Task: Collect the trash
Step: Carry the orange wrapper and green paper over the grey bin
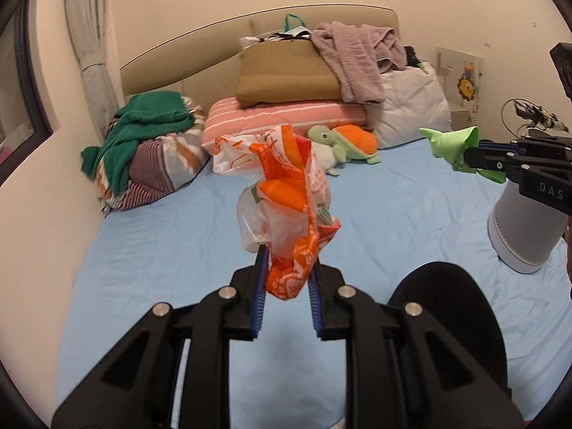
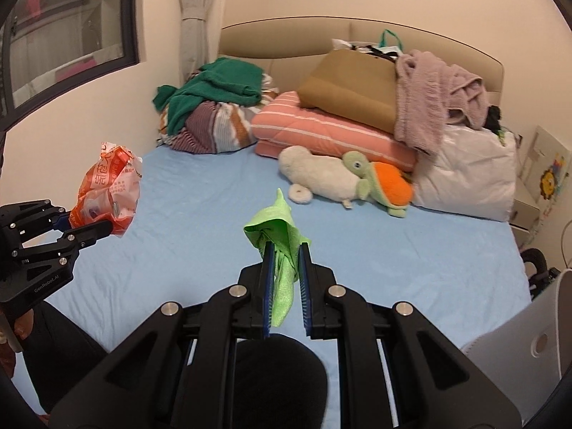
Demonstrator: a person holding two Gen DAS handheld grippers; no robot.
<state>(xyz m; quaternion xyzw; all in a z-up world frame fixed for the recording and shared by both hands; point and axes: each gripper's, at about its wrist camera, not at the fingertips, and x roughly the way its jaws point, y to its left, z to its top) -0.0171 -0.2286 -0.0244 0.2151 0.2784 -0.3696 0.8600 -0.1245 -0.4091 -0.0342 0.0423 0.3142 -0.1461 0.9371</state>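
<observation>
My left gripper is shut on a crumpled orange and white plastic bag, which sticks up above the light blue bed sheet. The same bag shows at the left of the right wrist view, pinched in the left gripper. My right gripper is shut on a crumpled green wrapper, held above the bed. In the left wrist view that green wrapper sits at the right in the right gripper.
At the headboard lie a striped bundle with a green cloth, a pink striped pillow, a brown cushion, a purple towel and a white pillow. A plush turtle rests on the sheet. A white cylindrical appliance stands at right.
</observation>
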